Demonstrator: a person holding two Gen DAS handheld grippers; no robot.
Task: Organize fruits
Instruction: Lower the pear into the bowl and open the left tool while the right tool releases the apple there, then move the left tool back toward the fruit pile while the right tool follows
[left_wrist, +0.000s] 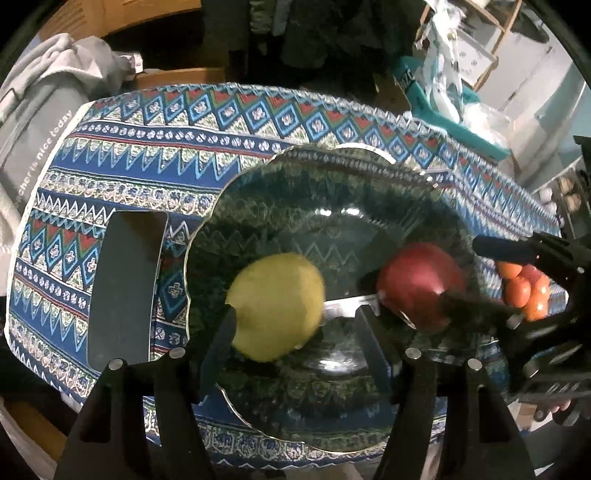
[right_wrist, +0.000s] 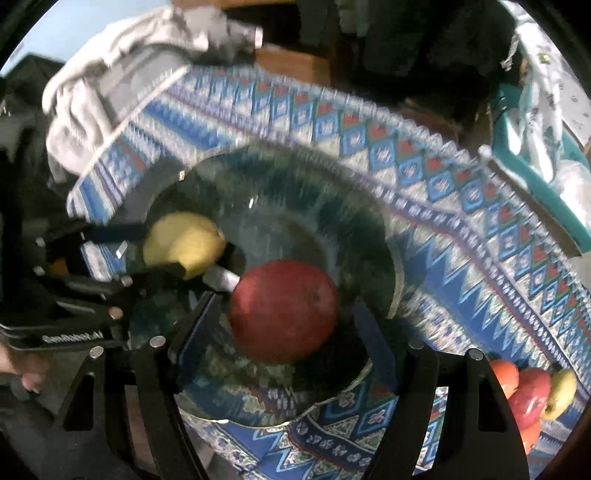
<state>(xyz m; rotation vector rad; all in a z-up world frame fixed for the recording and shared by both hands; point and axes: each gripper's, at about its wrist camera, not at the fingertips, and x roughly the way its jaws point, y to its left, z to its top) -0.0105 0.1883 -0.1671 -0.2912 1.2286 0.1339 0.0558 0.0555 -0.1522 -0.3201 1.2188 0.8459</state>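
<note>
Both grippers standing spread: left gripper (left_wrist: 299, 325) releasing a yellow fruit (left_wrist: 277, 306), right gripper (right_wrist: 284, 321) a red apple (right_wrist: 284, 310), into the glass bowl (left_wrist: 332, 170); more loose fruit (right_wrist: 532, 395) is waiting nearby.

Scalloped clear glass plates: one (left_wrist: 332, 177), lying on the counter's patterned cloth.
Yellow-green round fruits on that plate: one (left_wrist: 277, 306).
Dark red round fruits on that plate: one (right_wrist: 284, 310).
Fruits heaped off the plate at the counter's edge: at least four in the right wrist view, namely one orange (right_wrist: 504, 373), one red (right_wrist: 532, 397), one yellow (right_wrist: 561, 393) and a second orange one below (right_wrist: 530, 435); the heap is partly cut off.
Flat dark rectangular slabs: one (left_wrist: 125, 284).
Black two-fingered tools: two, left (left_wrist: 299, 332) and right (right_wrist: 284, 332).
</note>
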